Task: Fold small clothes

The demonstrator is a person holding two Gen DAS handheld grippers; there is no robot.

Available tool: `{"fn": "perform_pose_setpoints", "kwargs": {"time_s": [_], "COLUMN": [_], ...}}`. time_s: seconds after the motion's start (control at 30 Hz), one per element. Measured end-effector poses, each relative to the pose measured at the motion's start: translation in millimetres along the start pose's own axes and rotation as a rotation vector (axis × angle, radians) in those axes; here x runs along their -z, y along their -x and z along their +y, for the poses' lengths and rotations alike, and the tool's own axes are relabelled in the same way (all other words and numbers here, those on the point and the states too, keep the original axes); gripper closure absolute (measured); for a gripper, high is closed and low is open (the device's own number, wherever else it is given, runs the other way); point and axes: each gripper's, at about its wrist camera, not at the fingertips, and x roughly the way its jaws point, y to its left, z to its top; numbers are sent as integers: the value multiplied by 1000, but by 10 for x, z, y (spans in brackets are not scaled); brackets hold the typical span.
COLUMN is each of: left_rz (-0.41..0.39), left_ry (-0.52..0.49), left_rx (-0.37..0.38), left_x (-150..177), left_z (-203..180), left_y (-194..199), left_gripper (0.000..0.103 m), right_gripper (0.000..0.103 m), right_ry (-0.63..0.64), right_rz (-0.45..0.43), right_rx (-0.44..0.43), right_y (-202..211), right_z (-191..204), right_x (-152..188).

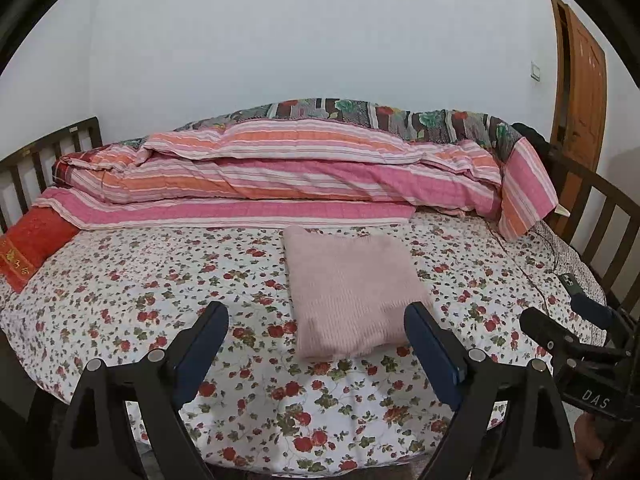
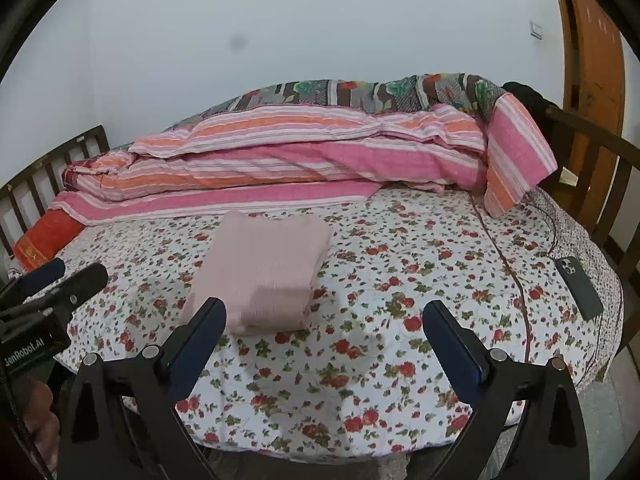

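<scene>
- The bed (image 1: 120, 280), spread with a white sheet printed in red flowers, filled the lower half of both views, with dark slatted wooden rails at 9 and 3 o'clock.
- A long bundle of pink and orange striped quilt (image 1: 280, 172) lay across the far side of the bed at 12 o'clock, with a darker floral quilt (image 1: 360, 114) heaped behind it against the pale wall.
- An orange-brown wooden door (image 1: 580, 80) stood at 2 o'clock, with a light switch (image 1: 536, 70) on the wall just beside it.
- The folded pink knitted garment (image 1: 352, 292) lay flat on the sheet near the middle of the bed, a neat rectangle, touched by neither tool; in the right wrist view it sat at 10 o'clock (image 2: 260, 272).
- A red cushion (image 1: 28, 252) with gold lettering rested at 9 o'clock, partly under the striped quilt's edge.
- The left gripper (image 1: 316, 324) hung above the sheet with its fingers spread wide and nothing between them; the garment's near edge showed in the gap, clear of the pads.
- The right gripper (image 2: 324, 320) likewise had its fingers spread wide, with only flowered sheet between them.
- A dark phone (image 2: 580, 288) lay face down at 3 o'clock near the bed's right edge, with a thin cable (image 2: 516, 280) trailing across the sheet nearby.
</scene>
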Motion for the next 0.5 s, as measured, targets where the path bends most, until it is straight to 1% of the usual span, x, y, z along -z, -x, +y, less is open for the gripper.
{"fn": "perform_pose_setpoints", "kwargs": {"time_s": [0.23, 0.5], "left_rz": [-9, -15], "left_ry": [2, 6], "left_rx": [-15, -19], "left_x": [10, 13], "left_z": [7, 7], "left_y": [97, 116], "left_gripper": [14, 14], "right_gripper": [3, 3], "right_ry": [22, 10], "right_rz": [-12, -8], "right_rx": [16, 22], "right_y": [95, 130], "right_z": [35, -29], "right_x": [15, 24]}}
